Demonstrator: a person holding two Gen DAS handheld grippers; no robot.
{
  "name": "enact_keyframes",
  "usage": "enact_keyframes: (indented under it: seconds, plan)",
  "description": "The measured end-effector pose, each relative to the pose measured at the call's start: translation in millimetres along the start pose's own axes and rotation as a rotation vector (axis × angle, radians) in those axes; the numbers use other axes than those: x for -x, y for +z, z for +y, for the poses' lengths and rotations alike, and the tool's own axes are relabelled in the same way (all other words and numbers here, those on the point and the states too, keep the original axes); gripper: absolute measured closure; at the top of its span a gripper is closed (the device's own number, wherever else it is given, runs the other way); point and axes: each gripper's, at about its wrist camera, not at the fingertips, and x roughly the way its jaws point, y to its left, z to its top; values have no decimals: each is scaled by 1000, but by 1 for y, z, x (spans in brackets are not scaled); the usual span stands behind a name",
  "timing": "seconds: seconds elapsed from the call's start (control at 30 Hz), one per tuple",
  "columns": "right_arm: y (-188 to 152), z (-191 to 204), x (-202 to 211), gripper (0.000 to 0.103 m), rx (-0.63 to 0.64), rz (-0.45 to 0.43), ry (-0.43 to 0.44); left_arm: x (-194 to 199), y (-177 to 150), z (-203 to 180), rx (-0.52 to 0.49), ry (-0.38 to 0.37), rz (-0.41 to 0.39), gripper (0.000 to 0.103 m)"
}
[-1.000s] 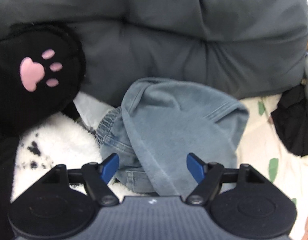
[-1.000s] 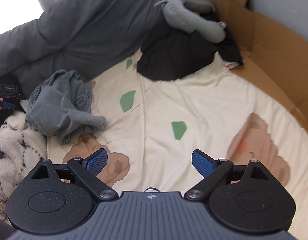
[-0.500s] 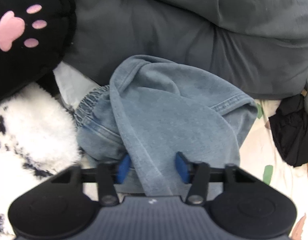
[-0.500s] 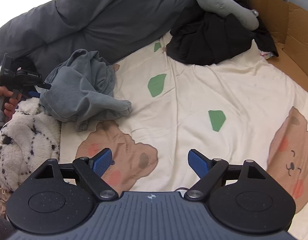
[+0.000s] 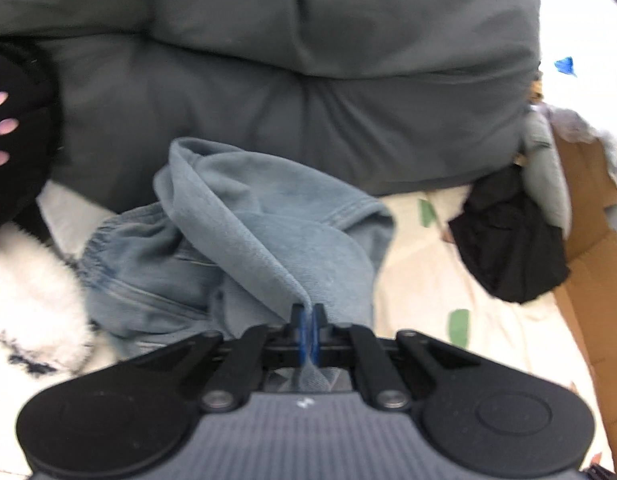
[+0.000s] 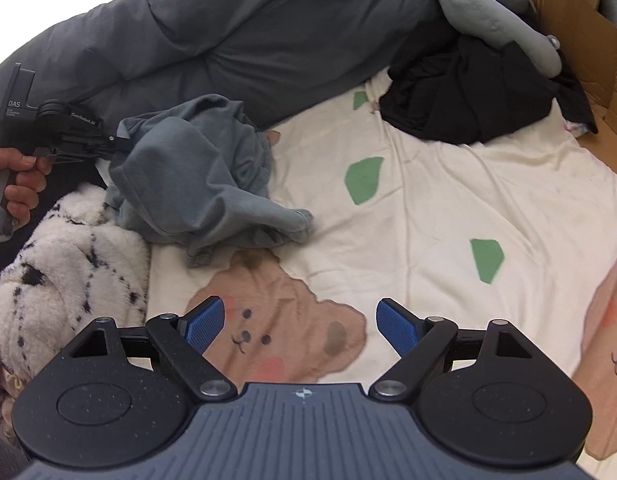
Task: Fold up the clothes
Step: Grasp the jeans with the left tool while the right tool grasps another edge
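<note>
**Left jaws pinch a fold of denim; right jaws spread over the sheet**

The left gripper (image 5: 307, 330) has its blue pads pressed together on a ridge of the crumpled light-blue denim garment (image 5: 244, 240), soft and seamed, heaped against the puffy grey duvet (image 5: 308, 80) and touching a fluffy white spotted plush (image 6: 64, 264). The right gripper (image 6: 300, 326) hovers with jaws wide apart, holding nothing, above the cream bear-print sheet (image 6: 448, 184), which lies flat and bare between the denim and a black garment (image 6: 468, 96).

Jeans (image 5: 244, 248) bunched on the bed (image 6: 448, 184), a fold pinched in the left tongs (image 5: 307, 330). Duvet (image 5: 308, 80) behind the jeans. Fluffy blanket (image 5: 24, 304) left of the left tongs. Dark clothes (image 6: 468, 96) far right, ahead of the right tongs (image 6: 300, 326), cardboard (image 6: 580, 12) beyond.
</note>
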Motion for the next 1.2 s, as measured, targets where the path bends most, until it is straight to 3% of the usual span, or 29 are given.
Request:
enact_keyframes:
  seconds: [0.5,0.7,0.9,1.0,1.07,1.13,1.2]
  plan:
    - [36,50,-51,15,-28,-108,152,-4,-23,-76,-115,-279,119,101]
    - [47,62,-70,19,-90,-151,190,-5,-30,-91,-147,-344,160,101]
    - [53,65,-90,39,-127,-154,185,-7,-37,-96,-150,-382,208,100]
    - [54,64,-98,67,-150,-159,177,-5,-36,-97,-163,-385,213,96]
    - [53,61,-101,95,-151,-144,148,0,-33,-96,-168,-374,196,84]
    - [52,57,-104,98,-155,-130,121,7,-29,-88,-140,-379,155,57]
    - [49,48,-101,99,-168,-120,106,9,-27,-76,-131,-333,129,48]
